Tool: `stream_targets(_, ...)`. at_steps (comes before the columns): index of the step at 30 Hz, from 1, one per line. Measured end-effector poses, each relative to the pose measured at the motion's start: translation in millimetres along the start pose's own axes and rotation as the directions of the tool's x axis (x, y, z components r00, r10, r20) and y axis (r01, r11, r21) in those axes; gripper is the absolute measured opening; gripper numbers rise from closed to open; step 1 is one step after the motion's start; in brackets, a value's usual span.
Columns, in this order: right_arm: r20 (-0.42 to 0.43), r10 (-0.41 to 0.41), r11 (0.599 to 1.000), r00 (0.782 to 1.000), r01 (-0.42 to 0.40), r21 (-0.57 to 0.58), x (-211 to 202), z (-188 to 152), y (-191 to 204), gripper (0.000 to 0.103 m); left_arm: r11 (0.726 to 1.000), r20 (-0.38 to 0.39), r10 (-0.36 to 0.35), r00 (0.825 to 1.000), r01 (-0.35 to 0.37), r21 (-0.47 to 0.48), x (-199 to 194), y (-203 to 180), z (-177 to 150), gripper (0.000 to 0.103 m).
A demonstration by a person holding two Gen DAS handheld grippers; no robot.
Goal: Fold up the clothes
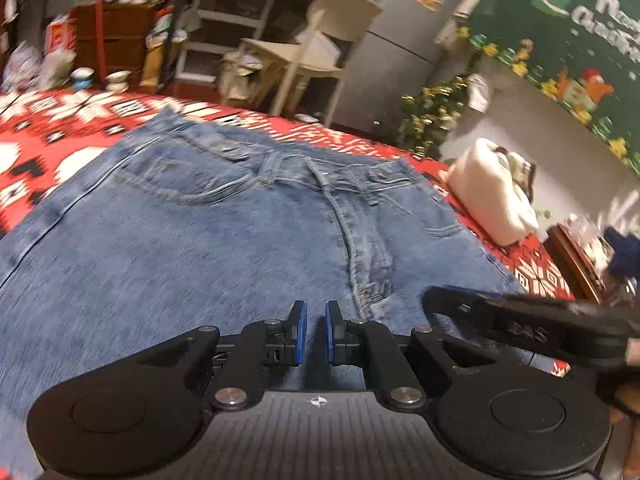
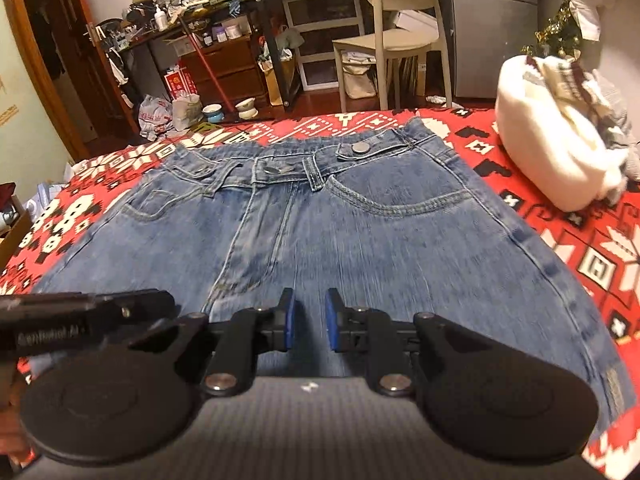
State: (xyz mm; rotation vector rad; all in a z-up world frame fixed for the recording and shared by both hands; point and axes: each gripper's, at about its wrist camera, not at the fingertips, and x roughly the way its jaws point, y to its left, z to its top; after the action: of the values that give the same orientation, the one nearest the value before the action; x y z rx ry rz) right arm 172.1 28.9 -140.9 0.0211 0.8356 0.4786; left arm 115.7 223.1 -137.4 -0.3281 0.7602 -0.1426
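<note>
The faded blue denim jeans (image 2: 320, 232) lay spread flat, front side up, on the red, white and black patterned bedspread (image 2: 560, 240). Their waistband (image 2: 312, 160) with its metal button sat at the far end, and the legs ran back toward and beneath both grippers, so the garment's long axis pointed straight away from the fingers. The left gripper (image 1: 316, 332) hung over the cloth just left of the crotch seam, its blue pads nearly together with a thin gap and nothing pinched between them. The right gripper (image 2: 308, 324) hung over the upper thigh area just right of the fly, its pads slightly wider apart, also empty. Each tool showed at the edge of the other's view, so the two were close side by side, neither clearly nearer the waistband. A white folded knit garment (image 2: 556, 152) rested on the bedspread well to the right of the jeans.
</note>
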Motion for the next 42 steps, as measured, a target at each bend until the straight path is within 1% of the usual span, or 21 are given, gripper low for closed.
stream_targets(3,0.001,-0.009,1.000,1.000,0.009,-0.018,14.1,6.3,3.4,0.017,0.999,0.002,0.024,1.000,-0.024,0.044,10.3,-0.8,7.0,0.008)
stream_targets(6,0.009,-0.021,0.999,1.000,0.021,-0.039,25.5,15.5,5.5,0.017,1.000,0.009,0.009,1.000,-0.009,0.010,17.8,10.5,14.8,0.008)
stream_targets(10,0.004,-0.006,1.000,1.000,0.006,0.012,35.0,26.9,-3.2,0.017,1.000,0.025,0.012,1.000,-0.011,-0.023,24.4,22.7,25.4,0.008)
stream_targets(12,0.006,0.001,1.000,1.000,-0.001,0.005,39.9,30.7,-5.8,0.016,0.999,0.020,0.012,1.000,-0.011,-0.052,30.7,29.1,30.3,0.008)
stream_targets(14,0.008,-0.003,1.000,1.000,0.003,-0.022,44.6,34.6,-4.1,0.015,0.997,0.014,0.017,1.000,-0.015,-0.081,37.8,34.5,36.7,0.007)
stream_targets(17,0.010,-0.019,0.998,1.000,0.020,-0.064,51.4,41.0,0.3,0.015,0.997,0.008,0.023,1.000,-0.023,-0.080,45.0,35.4,44.8,0.007)
stream_targets(21,0.024,-0.024,0.995,0.999,0.027,-0.092,59.2,48.6,2.6,0.016,0.996,0.002,0.023,1.000,-0.023,-0.085,50.5,37.0,51.6,0.007)
stream_targets(27,0.024,-0.026,0.993,0.999,0.028,-0.115,61.7,52.4,4.2,0.016,0.995,0.008,0.034,0.999,-0.033,-0.090,48.2,37.1,51.5,0.007)
stream_targets(31,-0.004,-0.033,0.992,0.999,0.032,-0.126,55.0,46.9,5.0,0.016,0.993,0.018,0.077,0.997,-0.075,-0.090,37.9,38.3,48.2,0.007)
stream_targets(33,-0.012,-0.035,0.991,0.999,0.033,-0.126,49.2,41.7,4.6,0.016,0.991,0.007,0.065,0.998,-0.064,-0.117,33.0,42.4,43.3,0.007)
stream_targets(35,-0.023,-0.030,0.993,0.999,0.027,-0.119,42.1,35.9,3.7,0.016,0.991,-0.004,0.060,0.998,-0.060,-0.123,25.9,42.8,35.9,0.007)
stream_targets(39,-0.059,-0.019,0.993,0.998,0.012,-0.118,26.4,23.7,5.5,0.017,0.994,-0.033,0.059,0.998,-0.062,-0.091,12.5,34.2,25.8,0.007)
stream_targets(42,-0.081,-0.014,0.992,0.997,0.004,-0.127,15.2,13.1,9.7,0.017,0.996,-0.058,0.078,0.995,-0.080,-0.048,3.3,24.8,14.6,0.007)
